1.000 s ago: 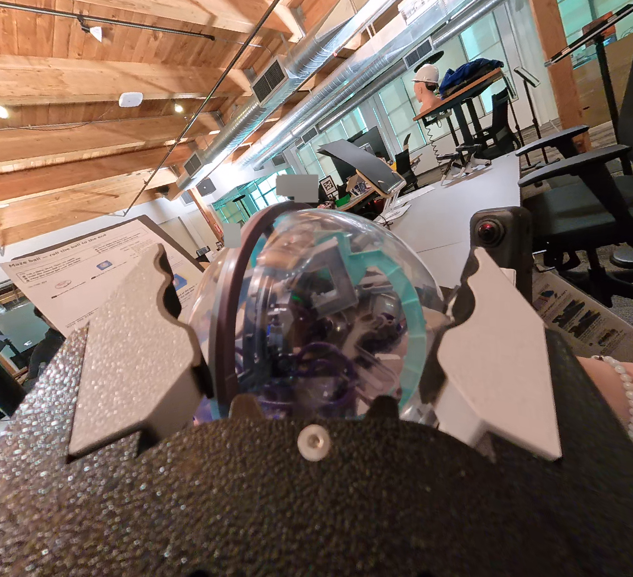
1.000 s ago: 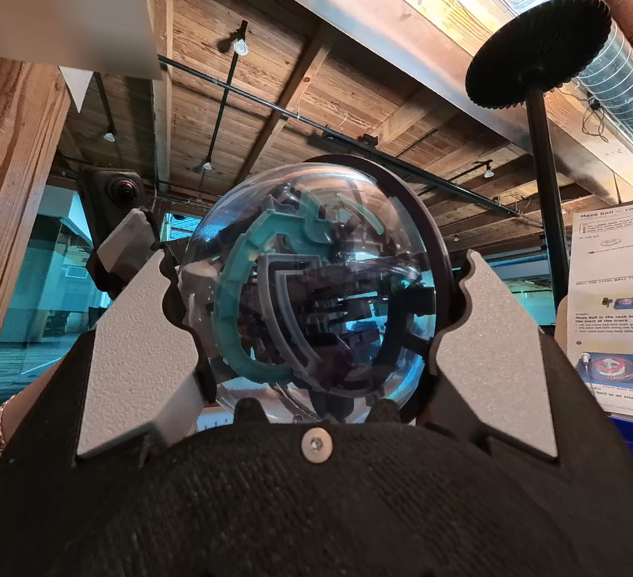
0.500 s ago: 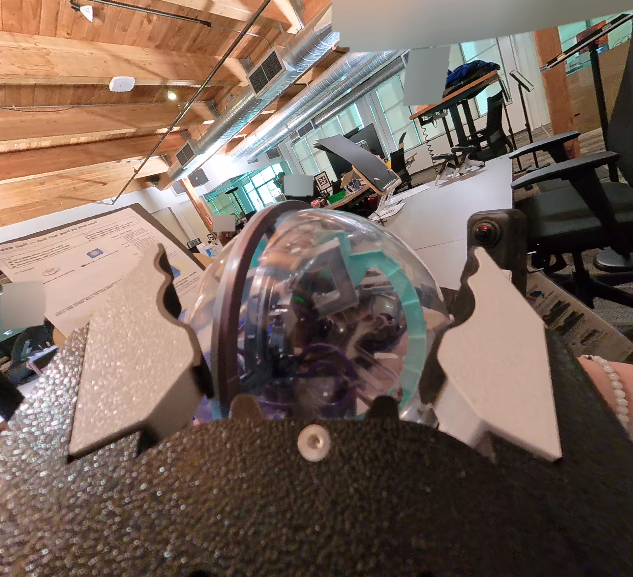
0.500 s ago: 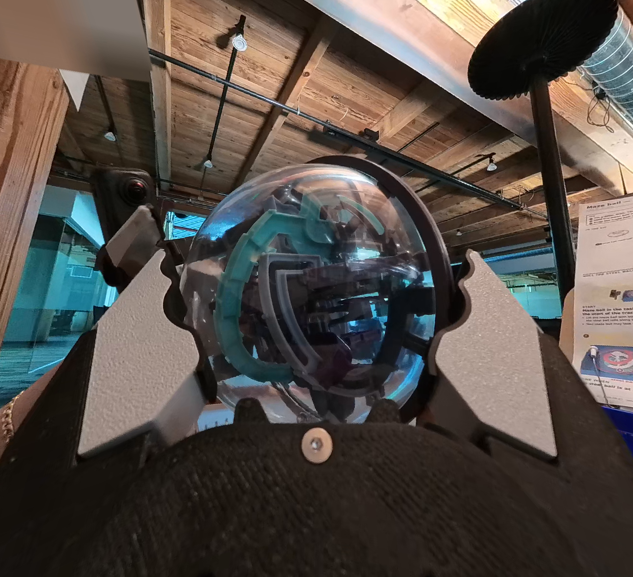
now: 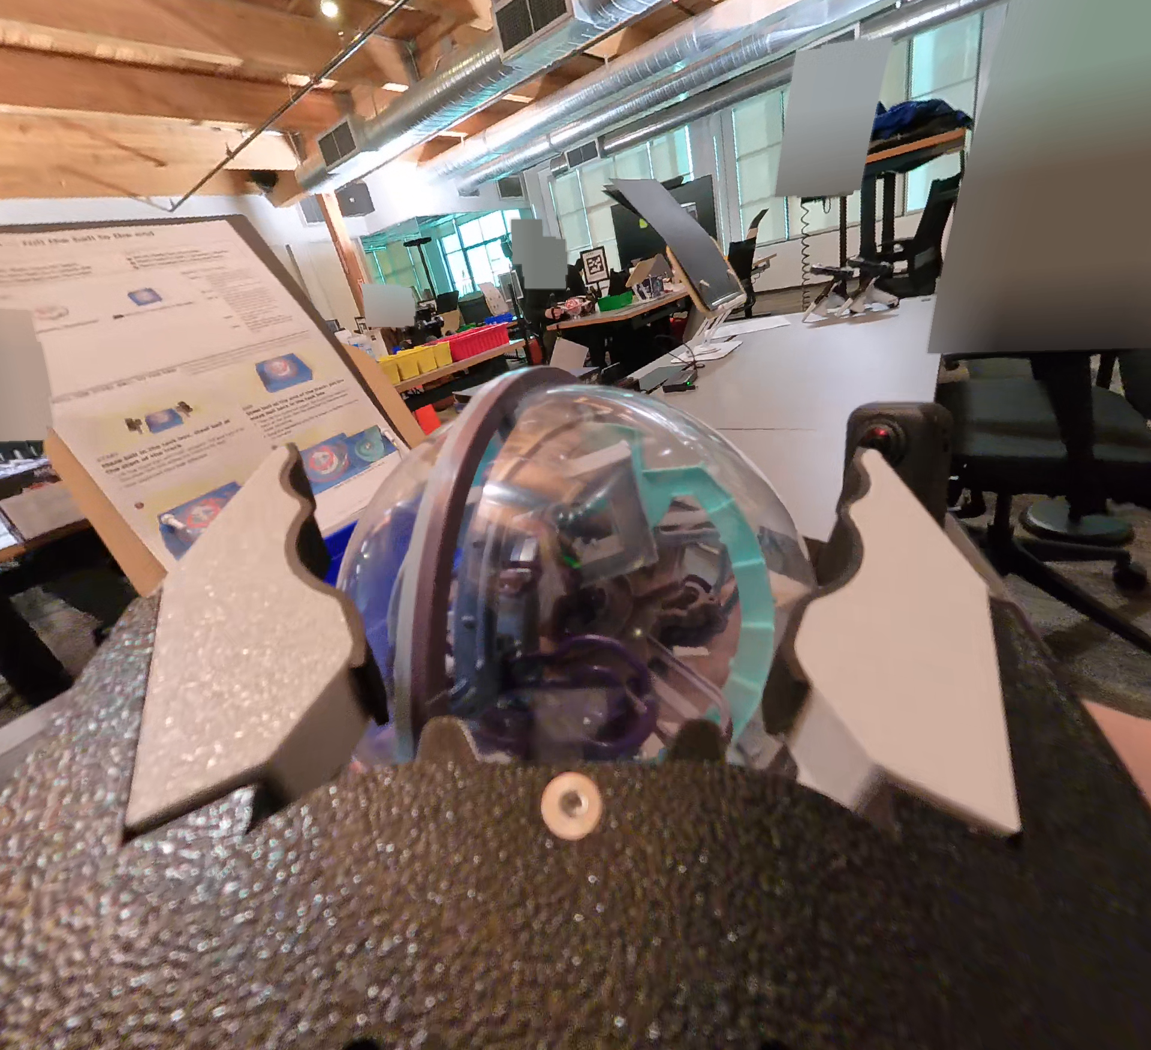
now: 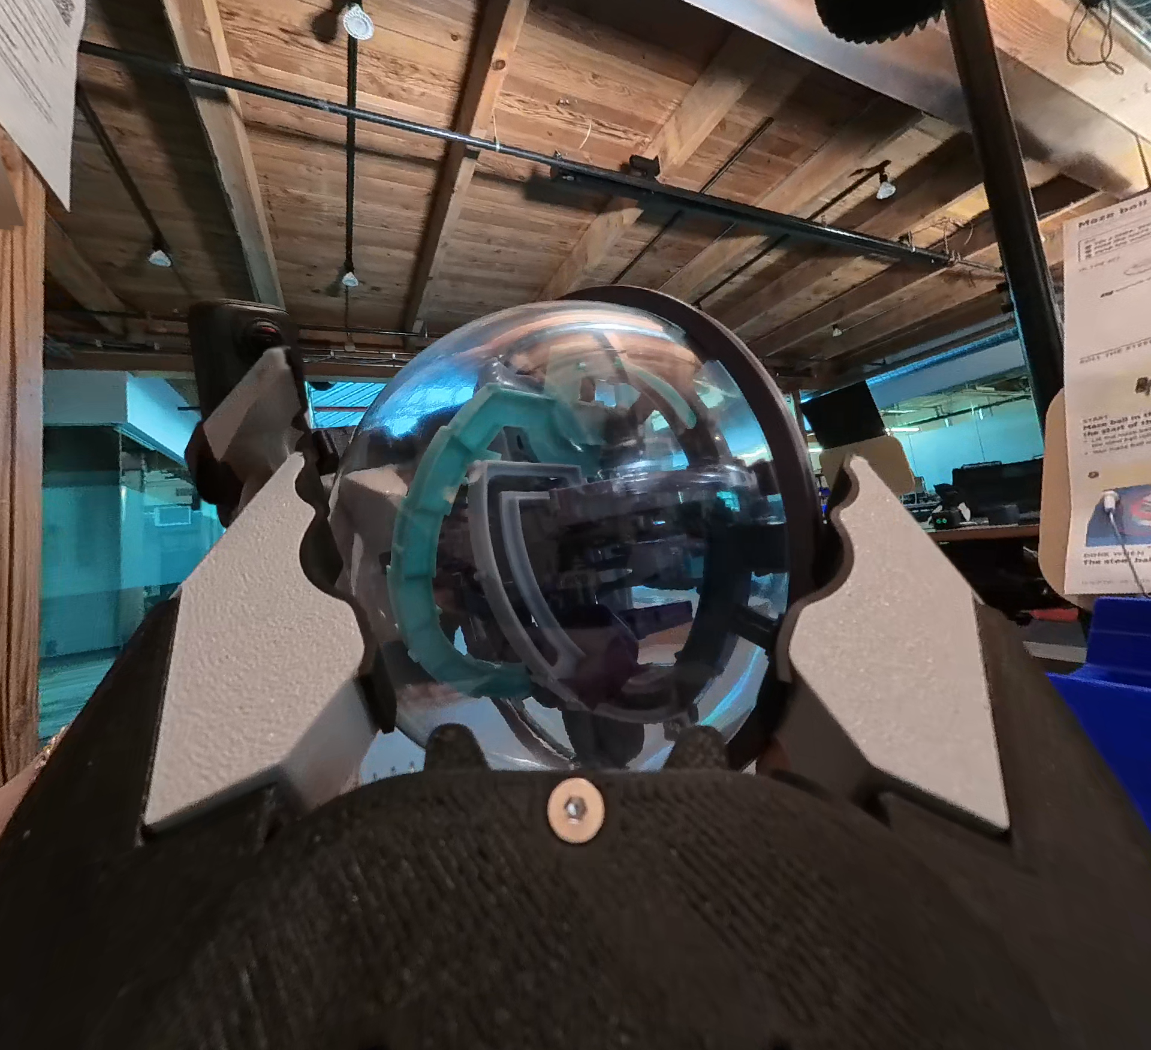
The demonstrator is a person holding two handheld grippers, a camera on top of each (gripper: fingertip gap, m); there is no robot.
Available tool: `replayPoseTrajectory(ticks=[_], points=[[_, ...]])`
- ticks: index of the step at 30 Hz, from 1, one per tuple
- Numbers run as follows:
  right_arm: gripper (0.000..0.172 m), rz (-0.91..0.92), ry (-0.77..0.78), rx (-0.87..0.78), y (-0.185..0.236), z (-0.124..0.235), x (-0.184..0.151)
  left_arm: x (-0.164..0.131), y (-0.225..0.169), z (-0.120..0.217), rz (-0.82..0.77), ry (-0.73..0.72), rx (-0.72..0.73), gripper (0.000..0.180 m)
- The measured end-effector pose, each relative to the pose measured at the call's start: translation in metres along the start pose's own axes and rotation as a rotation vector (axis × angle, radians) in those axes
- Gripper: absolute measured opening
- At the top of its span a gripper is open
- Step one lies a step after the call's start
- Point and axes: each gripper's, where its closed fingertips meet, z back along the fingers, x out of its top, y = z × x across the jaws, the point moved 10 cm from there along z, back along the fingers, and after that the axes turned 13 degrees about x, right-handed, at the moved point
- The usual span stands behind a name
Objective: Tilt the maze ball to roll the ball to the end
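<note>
The maze ball (image 5: 579,571) is a clear sphere with teal and grey tracks inside and a dark ring around it. It is held up in the air between both grippers. My left gripper (image 5: 576,459) is shut on it, with both grey fingers (image 5: 249,646) pressed against its sides. My right gripper (image 6: 576,459) is shut on the same maze ball (image 6: 573,553) from the opposite side. The right gripper's camera (image 5: 884,434) shows behind the ball in the left wrist view. The left gripper's camera (image 6: 236,335) shows in the right wrist view. I cannot make out the small rolling ball inside.
An instruction board (image 5: 174,372) leans at the left. A grey table (image 5: 809,397) stretches behind the ball, with an office chair (image 5: 1027,428) to its right. A blue bin (image 6: 1108,646) and a black stand pole (image 6: 990,148) are at the right in the right wrist view.
Both grippers have tipped forward and down with the maze ball, so less ceiling and more of the room and the board show. Both grasps look unchanged.
</note>
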Motion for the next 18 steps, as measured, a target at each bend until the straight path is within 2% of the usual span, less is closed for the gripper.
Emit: replayPoseTrajectory(ticks=[6,9,13,18], points=[[0.156,-0.123,-0.016,-0.004,-0.006,0.001,-0.008,-0.006,0.009,-0.002,0.068,0.042,0.033,0.156],[0.154,-0.213,-0.049,-0.022,-0.012,0.004,-0.011,-0.011,0.012,-0.003,0.084,0.076,0.043,0.155],[0.14,-0.344,-0.132,-0.003,-0.02,0.011,-0.009,-0.012,0.017,-0.002,0.127,0.095,0.056,0.155],[0.14,-0.362,-0.143,-0.007,-0.022,0.013,-0.009,-0.016,0.022,-0.003,0.174,0.097,0.062,0.155]])
